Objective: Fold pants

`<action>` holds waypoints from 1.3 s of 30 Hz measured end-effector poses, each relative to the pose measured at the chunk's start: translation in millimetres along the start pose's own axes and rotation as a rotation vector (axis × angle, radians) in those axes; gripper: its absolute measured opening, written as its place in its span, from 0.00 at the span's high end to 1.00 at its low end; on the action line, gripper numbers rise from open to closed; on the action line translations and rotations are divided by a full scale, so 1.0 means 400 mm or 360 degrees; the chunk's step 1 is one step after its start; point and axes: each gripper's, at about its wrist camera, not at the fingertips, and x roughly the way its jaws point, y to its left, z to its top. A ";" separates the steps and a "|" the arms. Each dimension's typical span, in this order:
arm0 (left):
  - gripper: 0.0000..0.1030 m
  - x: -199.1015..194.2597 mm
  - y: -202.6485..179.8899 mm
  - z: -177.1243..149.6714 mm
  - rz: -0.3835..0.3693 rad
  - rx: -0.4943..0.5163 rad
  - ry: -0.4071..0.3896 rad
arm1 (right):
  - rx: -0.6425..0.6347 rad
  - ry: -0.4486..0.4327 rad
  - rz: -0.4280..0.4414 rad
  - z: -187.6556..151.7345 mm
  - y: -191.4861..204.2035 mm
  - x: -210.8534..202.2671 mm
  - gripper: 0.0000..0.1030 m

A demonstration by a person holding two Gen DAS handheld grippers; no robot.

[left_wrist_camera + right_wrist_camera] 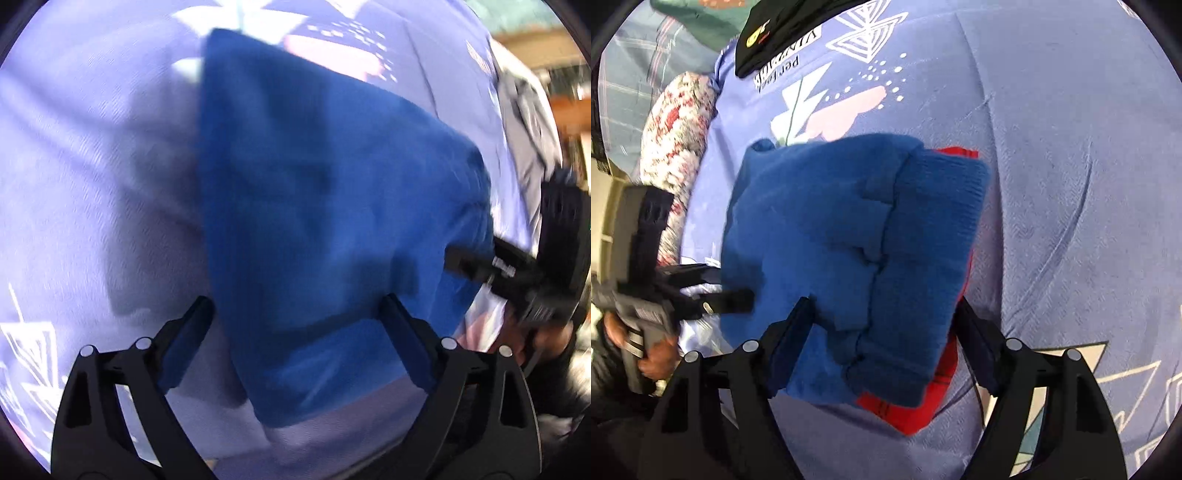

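Observation:
The blue pants (314,206) lie folded into a thick bundle on a lilac bedsheet (92,166). In the right wrist view the blue pants (849,251) show a ribbed cuff on top and rest over a red folded garment (905,417). My left gripper (295,314) is open, its fingers standing on either side of the bundle's near end. My right gripper (882,314) is open, its fingers astride the bundle's near edge. Each gripper shows in the other's view, at the bundle's side: the right gripper (476,262), the left gripper (731,299).
The lilac bedsheet (1071,184) has white and pink prints. A floral pillow (679,147), a black garment (779,29) and a green one (701,22) lie at the far left. A checked cloth (631,85) lies beyond them.

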 end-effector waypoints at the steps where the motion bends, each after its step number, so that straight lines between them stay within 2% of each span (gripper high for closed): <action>1: 0.10 0.003 -0.009 0.005 0.0016 0.0031 -0.0003 | 0.0013 -0.0011 0.0019 0.004 -0.008 -0.001 0.35; 2: 0.13 0.005 -0.020 0.009 0.0031 0.0042 -0.0002 | 0.0007 -0.0011 0.0025 0.006 -0.013 -0.003 0.43; 3: 0.32 0.006 -0.028 0.014 0.0032 0.0052 0.0000 | 0.0009 0.0007 0.0049 0.010 -0.013 0.003 0.51; 4: 0.42 0.007 -0.040 0.016 -0.0006 0.0065 0.0016 | 0.0018 0.0002 0.0061 0.010 -0.011 0.004 0.55; 6: 0.60 0.002 -0.079 0.033 0.0008 0.0096 0.0029 | -0.0010 -0.0005 0.0031 0.006 0.003 -0.001 0.59; 8: 0.69 -0.021 -0.112 0.028 0.0075 0.0242 0.0002 | -0.0021 -0.0026 0.0056 0.009 0.024 -0.019 0.61; 11: 0.72 -0.072 -0.139 0.030 0.0118 0.0314 -0.0058 | -0.0095 -0.0068 0.0076 0.024 0.056 -0.050 0.62; 15: 0.72 -0.193 -0.128 0.079 0.0130 0.0271 -0.0269 | -0.0246 -0.0208 0.0071 0.088 0.123 -0.109 0.62; 18: 0.72 -0.311 -0.135 0.139 0.0169 0.0273 -0.0479 | -0.0391 -0.0360 0.0086 0.182 0.176 -0.178 0.62; 20: 0.71 -0.391 -0.129 0.202 0.0224 0.0274 -0.0620 | -0.0508 -0.0466 0.0079 0.274 0.220 -0.217 0.62; 25: 0.70 -0.540 -0.074 0.396 0.0388 0.0148 -0.0931 | -0.0715 -0.0695 0.0028 0.559 0.325 -0.268 0.62; 26: 0.70 -0.564 -0.057 0.453 0.0467 0.0104 -0.0999 | -0.0734 -0.0716 0.0025 0.611 0.342 -0.265 0.62; 29: 0.69 -0.590 -0.014 0.563 0.0615 0.0023 -0.1078 | -0.0773 -0.0744 -0.0024 0.772 0.386 -0.238 0.62; 31: 0.65 -0.582 0.027 0.613 0.0651 -0.0018 -0.1058 | -0.0744 -0.0733 -0.0070 0.858 0.396 -0.200 0.61; 33: 0.52 -0.544 0.081 0.663 0.0744 -0.0101 -0.1020 | -0.0685 -0.0687 -0.0124 0.908 0.381 -0.147 0.59; 34: 0.49 -0.520 0.107 0.680 0.0835 -0.0135 -0.1017 | -0.0634 -0.0647 -0.0196 0.936 0.364 -0.100 0.56; 35: 0.40 -0.499 0.131 0.680 0.0963 -0.0156 -0.1033 | -0.0613 -0.0620 -0.0257 0.948 0.353 -0.072 0.55; 36: 0.19 -0.467 0.150 0.683 0.1112 -0.0167 -0.1042 | -0.0591 -0.0549 -0.0428 0.966 0.333 -0.016 0.49; 37: 0.11 -0.449 0.165 0.687 0.1164 -0.0170 -0.1042 | -0.0573 -0.0485 -0.0538 0.976 0.319 0.020 0.40; 38: 0.04 -0.432 0.186 0.687 0.1174 -0.0228 -0.1047 | -0.0529 -0.0423 -0.0593 0.981 0.298 0.051 0.37; 39: 0.03 -0.421 0.199 0.688 0.1160 -0.0282 -0.1027 | -0.0481 -0.0391 -0.0585 0.986 0.278 0.068 0.31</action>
